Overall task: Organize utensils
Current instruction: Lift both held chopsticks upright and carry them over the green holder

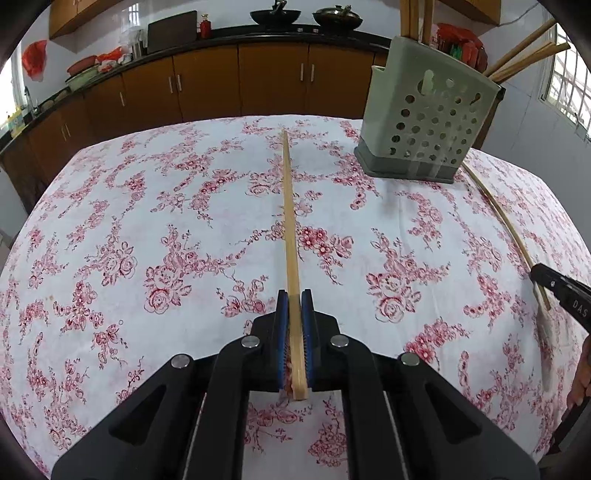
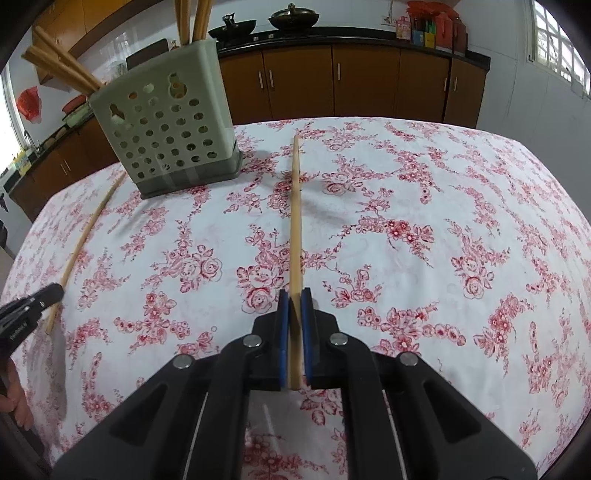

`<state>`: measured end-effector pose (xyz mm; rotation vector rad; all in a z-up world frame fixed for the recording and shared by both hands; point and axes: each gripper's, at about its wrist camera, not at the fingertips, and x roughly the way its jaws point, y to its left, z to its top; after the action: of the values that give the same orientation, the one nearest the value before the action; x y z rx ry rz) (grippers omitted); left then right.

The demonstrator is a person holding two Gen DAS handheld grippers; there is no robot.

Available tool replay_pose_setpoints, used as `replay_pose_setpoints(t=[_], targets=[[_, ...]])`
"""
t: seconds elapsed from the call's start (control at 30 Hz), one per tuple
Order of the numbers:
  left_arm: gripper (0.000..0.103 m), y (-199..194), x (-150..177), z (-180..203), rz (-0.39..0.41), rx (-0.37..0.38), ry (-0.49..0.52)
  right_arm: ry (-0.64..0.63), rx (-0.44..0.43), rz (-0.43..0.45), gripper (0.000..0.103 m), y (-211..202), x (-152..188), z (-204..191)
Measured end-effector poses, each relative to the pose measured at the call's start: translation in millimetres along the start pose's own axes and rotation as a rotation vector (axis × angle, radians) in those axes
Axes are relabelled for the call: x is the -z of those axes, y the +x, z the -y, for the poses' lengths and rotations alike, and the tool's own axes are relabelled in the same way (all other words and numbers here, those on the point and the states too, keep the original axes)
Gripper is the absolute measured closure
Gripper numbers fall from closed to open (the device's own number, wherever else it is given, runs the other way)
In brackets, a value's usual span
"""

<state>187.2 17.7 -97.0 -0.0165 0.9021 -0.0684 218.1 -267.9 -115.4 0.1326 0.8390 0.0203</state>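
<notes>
- Presently, a floral-clothed counter (image 1: 147, 221) is seen from both wrist views.
- Left gripper (image 1: 294, 306): jaws are closed almost fully on a wooden chopstick (image 1: 290, 221), which is pinched between the blue pads (image 1: 283, 332). The stick is held near its thick end and is pointed forward, away from the camera, over the cloth.
- Right gripper (image 2: 294, 306): jaws are likewise nearly shut on a second chopstick (image 2: 296, 221), gripped near its butt end, tip directed forward.
- A perforated grey-green utensil holder (image 1: 428, 122) is stood upright on the counter, between the two grippers: ahead-right of the left one, ahead-left of the right one. More chopsticks (image 2: 192, 18) are seen projecting from its top.
- Whether either chopstick tip is touching the cloth cannot be told.
- Brown cabinets (image 2: 365, 81) and two dark pans (image 1: 275, 15) are noted in the background.
</notes>
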Motion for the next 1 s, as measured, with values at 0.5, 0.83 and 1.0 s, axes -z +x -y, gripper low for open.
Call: replay_pose_setpoints(t=[0.5,0.83,1.0], targets=[[0.095,-69,-31,-14,0.178,0.043,-0.029,0.006,0.005,0.238,0.095,-76,-40,14],[0.095,-114,-61,-17,0.332,0.087,-0.054,0.023,-0.001,0.361,0.095,-112,-69,19],[0.095,-125,-73,-12,0.371,0.082,-0.037,0.04,-0.015,0.379,0.095,-117,-77,19]])
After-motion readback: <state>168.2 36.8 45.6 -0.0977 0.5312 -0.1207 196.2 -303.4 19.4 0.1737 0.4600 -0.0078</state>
